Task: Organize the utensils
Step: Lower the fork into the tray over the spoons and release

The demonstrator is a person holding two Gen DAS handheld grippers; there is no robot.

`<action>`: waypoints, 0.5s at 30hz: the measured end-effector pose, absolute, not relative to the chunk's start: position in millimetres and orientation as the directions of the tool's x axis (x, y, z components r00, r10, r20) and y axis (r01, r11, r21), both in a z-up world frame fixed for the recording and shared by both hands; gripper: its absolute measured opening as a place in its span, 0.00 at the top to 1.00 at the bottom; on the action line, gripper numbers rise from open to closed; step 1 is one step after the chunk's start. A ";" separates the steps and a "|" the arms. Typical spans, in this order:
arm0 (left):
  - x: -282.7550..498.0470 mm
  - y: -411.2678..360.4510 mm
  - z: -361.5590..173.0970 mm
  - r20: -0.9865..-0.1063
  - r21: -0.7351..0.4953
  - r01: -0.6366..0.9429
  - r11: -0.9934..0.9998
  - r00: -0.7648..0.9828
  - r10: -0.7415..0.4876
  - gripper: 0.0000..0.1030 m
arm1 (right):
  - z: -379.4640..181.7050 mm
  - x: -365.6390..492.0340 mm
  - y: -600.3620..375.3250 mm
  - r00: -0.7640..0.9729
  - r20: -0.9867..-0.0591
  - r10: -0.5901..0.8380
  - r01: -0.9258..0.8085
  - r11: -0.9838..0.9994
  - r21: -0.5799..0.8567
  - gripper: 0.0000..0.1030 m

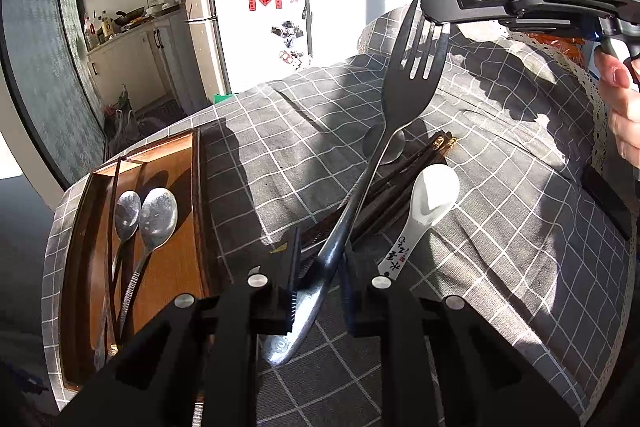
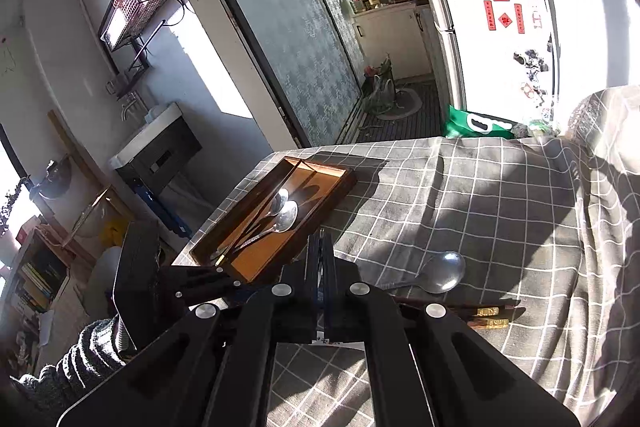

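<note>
Left gripper [image 1: 318, 273] squeezes the fork [image 1: 394, 115] handle; its prongs point up and away, while right gripper [image 2: 320, 267] is clamped together

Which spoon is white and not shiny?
The white spoon with writing on its handle, lying on the checked cloth beside the chopsticks. The other spoons are shiny metal.

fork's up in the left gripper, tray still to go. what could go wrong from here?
1. The left hand-held gripper pinches the fork low on its handle, so the long tined end could pivot or slip.
2. The tray compartment already holds two spoons; the fork may land across them.
</note>
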State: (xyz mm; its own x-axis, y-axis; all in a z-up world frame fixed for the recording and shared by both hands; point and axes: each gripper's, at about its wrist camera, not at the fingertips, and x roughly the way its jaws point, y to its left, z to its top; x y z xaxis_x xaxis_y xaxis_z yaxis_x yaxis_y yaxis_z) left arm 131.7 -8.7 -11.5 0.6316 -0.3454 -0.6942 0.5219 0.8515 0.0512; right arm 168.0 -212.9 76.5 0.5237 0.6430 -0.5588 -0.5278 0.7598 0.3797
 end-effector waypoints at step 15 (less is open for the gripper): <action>194.2 93.2 -36.0 -0.768 -0.022 0.228 0.973 0.619 -0.162 0.84 | 14.4 295.4 -80.2 0.357 -0.639 0.681 -0.528 0.712 0.464 0.97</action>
State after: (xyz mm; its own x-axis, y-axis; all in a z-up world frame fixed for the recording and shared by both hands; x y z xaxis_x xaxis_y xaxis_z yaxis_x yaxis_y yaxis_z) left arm 194.2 93.2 -36.0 0.6189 -0.1625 -0.7685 0.2280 0.9734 -0.0222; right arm 295.4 -80.2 14.4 0.3571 0.6814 -0.6389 -0.5280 0.7115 0.4636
